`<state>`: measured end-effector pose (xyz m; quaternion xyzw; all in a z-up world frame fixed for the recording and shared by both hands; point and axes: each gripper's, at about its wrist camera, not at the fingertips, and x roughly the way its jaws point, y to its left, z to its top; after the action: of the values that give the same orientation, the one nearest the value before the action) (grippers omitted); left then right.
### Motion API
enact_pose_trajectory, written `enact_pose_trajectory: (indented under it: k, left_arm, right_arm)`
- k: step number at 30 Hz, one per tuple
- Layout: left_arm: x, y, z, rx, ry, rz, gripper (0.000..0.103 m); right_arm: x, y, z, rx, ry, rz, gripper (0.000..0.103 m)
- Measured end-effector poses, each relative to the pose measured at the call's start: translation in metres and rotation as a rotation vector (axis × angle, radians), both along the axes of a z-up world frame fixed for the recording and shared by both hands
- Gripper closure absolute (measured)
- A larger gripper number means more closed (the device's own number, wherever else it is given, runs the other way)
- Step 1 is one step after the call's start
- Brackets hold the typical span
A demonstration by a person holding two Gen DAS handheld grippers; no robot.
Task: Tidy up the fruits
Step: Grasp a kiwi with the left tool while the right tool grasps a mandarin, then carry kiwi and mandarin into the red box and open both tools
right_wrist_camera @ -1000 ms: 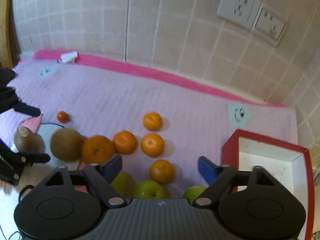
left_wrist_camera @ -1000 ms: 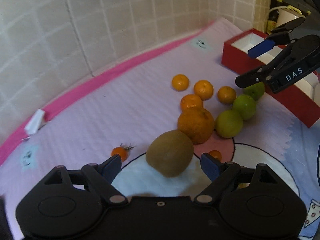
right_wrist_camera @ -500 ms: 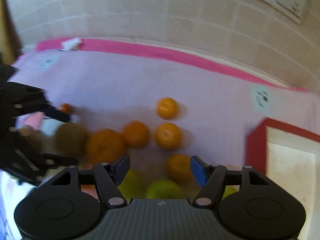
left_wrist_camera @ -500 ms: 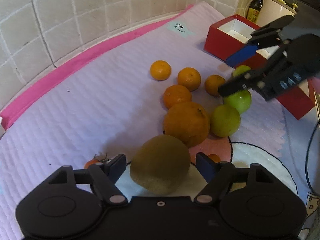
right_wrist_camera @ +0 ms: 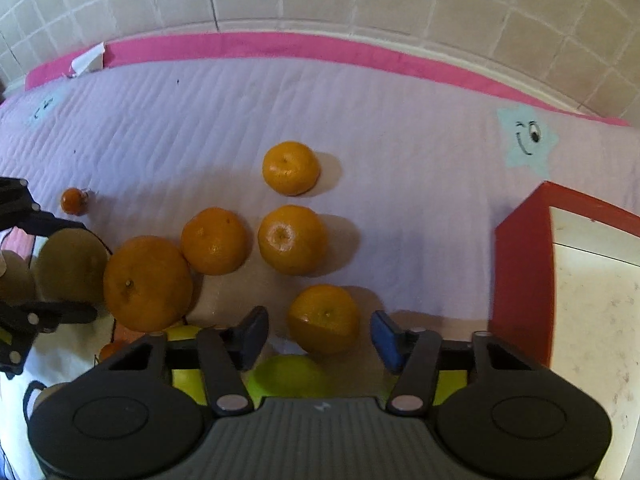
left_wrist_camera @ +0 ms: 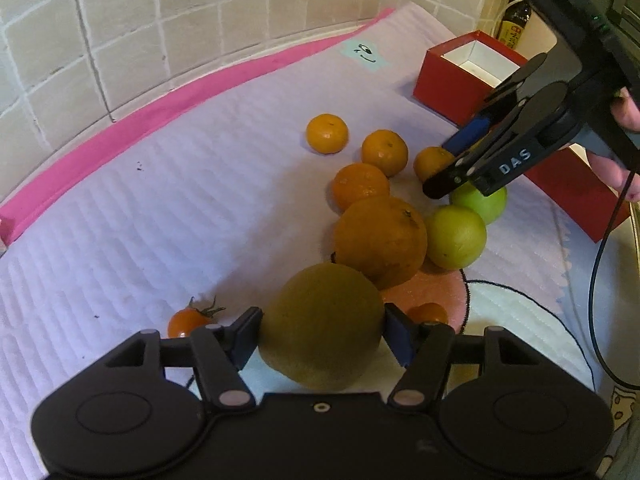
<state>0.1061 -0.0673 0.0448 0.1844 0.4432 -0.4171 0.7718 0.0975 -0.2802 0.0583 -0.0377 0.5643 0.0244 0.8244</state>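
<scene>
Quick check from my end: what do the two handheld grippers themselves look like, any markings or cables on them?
Both are black plastic two-finger units with scissor-style linkages, silver pivot pins and blue pads on the fingertips. The left gripper has a smooth black body. The right gripper has a ribbed grey top, and from the left wrist view its arm carries white "DAS" lettering, with a thin black cable trailing below the hand.

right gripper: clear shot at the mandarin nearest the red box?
Likely yes. The right gripper already straddles that mandarin, its jaws just closing with gaps either side; nothing blocks, though a green fruit sits just below.
</scene>
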Motion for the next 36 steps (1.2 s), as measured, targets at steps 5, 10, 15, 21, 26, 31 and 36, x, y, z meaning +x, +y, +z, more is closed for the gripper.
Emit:
enact_pose_trajectory:
  k: [5,10,15,21,26,31,36]
  left_arm:
    - [-0.001,0.005,0.001,-0.009,0.001,0.022,0.026]
    - [-0.009,0.007,0.008,-0.009,-0.020,0.054,0.026]
    - [-0.016,0.009,0.032,-0.018,-0.065,0.082,0.026]
    - [-0.018,-0.011,0.086,-0.091,-0.172,0.072,0.026]
    - [-0.020,-0.063,0.124,-0.168,-0.234,0.016,0.026]
    - [-0.014,-0.134,0.139,-0.246,-0.208,-0.066,0.026]
    - [-0.016,-0.210,0.128,-0.253,-0.174,-0.121,0.026]
  right_arm:
    - [0.004,-0.001,-0.004,-0.009,0.000,0.001,0.061]
    - [-0.006,-0.006,0.004,0.034,-0.042,-0.016,0.062]
    - [-0.028,-0.011,0.042,0.076,-0.143,-0.034,0.062]
    - [-0.062,-0.042,0.106,0.060,-0.309,-0.083,0.062]
    - [-0.085,-0.098,0.148,-0.008,-0.417,-0.206,0.062]
    - [-0.109,-0.166,0.160,-0.042,-0.452,-0.344,0.062]
    - [-0.119,-0.223,0.138,0.015,-0.425,-0.450,0.062]
